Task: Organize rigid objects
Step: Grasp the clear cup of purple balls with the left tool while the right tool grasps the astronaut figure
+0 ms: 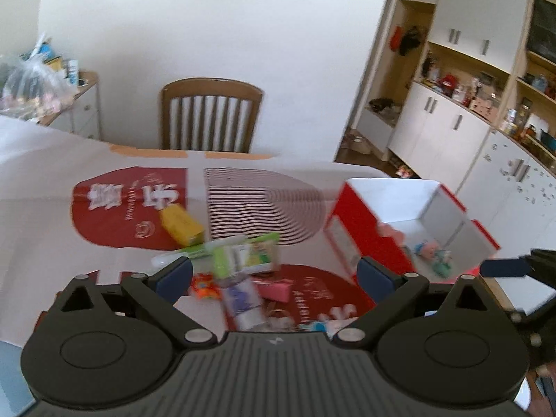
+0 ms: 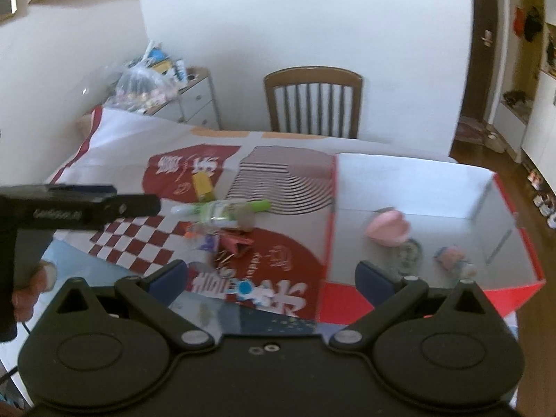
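Note:
A pile of small objects lies on the patterned table cover: a yellow box [image 1: 181,224], a green and white packet [image 1: 246,256], a white and purple tube [image 1: 241,300], a pink box [image 1: 276,290] and an orange item [image 1: 205,286]. My left gripper [image 1: 274,274] is open and empty above the pile. A red and white cardboard box [image 1: 354,229] stands at the right; it holds a pink toy [image 2: 387,226] and small figures [image 2: 451,257]. My right gripper [image 2: 271,278] is open and empty, between the pile [image 2: 222,222] and the box [image 2: 410,187].
A wooden chair [image 1: 210,118] stands behind the table. A drawer unit with a plastic bag [image 2: 146,85] is at the far left. White cabinets and shelves [image 1: 451,118] fill the right side. The left gripper's body [image 2: 69,208] shows in the right wrist view.

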{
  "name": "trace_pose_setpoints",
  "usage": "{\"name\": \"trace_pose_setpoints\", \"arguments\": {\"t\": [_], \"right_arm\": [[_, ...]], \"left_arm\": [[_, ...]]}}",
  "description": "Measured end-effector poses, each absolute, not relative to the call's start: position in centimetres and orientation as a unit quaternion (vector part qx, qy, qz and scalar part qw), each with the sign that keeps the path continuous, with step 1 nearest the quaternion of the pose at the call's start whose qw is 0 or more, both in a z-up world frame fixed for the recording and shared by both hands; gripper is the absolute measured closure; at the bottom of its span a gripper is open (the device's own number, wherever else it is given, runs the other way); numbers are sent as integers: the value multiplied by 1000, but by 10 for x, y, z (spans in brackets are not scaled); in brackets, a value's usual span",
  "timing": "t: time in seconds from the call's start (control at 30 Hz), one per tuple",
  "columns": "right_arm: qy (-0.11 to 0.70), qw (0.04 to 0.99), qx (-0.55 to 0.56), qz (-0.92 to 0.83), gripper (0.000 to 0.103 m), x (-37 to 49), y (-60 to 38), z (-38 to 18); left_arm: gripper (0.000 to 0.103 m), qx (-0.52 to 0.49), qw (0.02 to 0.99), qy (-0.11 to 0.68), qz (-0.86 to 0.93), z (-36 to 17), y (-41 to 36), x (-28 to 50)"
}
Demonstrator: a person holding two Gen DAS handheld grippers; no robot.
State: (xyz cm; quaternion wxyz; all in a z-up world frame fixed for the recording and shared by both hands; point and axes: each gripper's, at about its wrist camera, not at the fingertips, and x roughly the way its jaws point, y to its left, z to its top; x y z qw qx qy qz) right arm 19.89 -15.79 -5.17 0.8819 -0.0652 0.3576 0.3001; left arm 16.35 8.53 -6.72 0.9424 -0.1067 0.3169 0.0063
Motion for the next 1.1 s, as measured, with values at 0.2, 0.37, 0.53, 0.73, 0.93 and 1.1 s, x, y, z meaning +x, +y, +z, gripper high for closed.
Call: {"name": "trace_pose_setpoints", "arguments": {"t": [0.2,0.37,0.53,0.73,0.93,1.1], "right_arm": [[371,865,-99,324,1,194,-119,-78],[386,854,-127,325,4,198,-99,-104],[403,845,-141,322,11,206,-86,-128],[413,843,-151,310,23,221,-77,-149],[421,842,-159,299,30,233,-74,-167],[424,844,-156,288,30,240,-72,-174]], "left_arm": [[2,-107,940,324,-5,-92,103,170],[2,-86,938,337,-5,-114,103,178],[2,-57,935,351,2,-137,98,191],[2,-69,925,373,14,-161,96,209],[3,-75,921,381,32,-174,89,221],[13,-96,914,392,42,-181,92,229]]}}
